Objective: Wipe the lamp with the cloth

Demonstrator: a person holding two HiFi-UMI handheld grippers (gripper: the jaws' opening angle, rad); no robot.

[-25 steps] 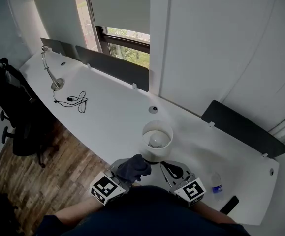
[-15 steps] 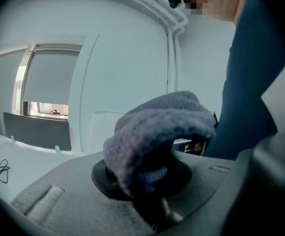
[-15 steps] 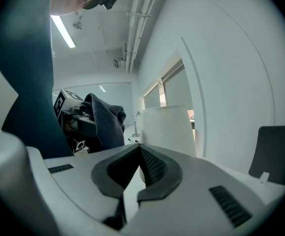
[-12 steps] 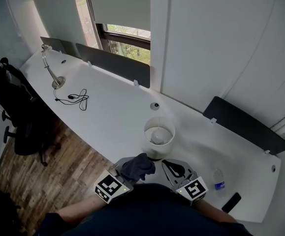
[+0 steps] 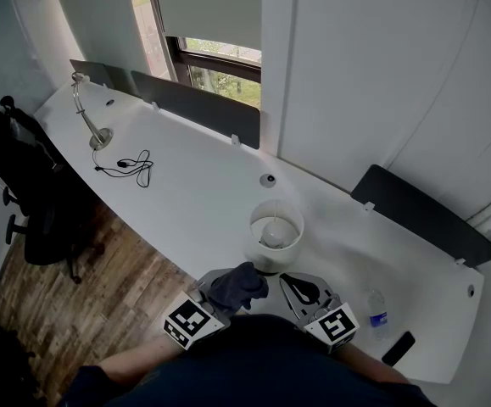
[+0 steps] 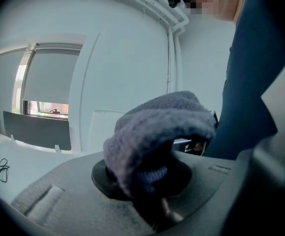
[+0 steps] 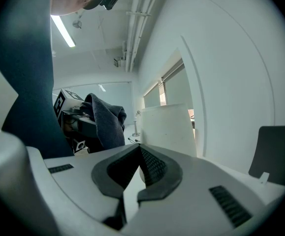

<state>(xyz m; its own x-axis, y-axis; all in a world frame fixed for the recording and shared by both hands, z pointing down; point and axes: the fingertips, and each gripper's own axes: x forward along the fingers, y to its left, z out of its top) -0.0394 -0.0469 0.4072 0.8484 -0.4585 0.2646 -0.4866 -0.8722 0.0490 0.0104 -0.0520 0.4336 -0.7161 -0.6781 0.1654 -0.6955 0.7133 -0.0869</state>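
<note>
Left gripper [image 5: 228, 296], clenched on the dark cloth [image 5: 238, 286], holds it bunched above its jaws at the near edge of the white table [image 5: 192, 195], just beside the base of the lamp [image 5: 274, 233]. Right gripper [image 5: 301, 292], jaws parted and grasping nothing, sits close on the lamp's other side. The lamp, with its white shade, stands upright at the near edge, towards the table's right end.
</note>
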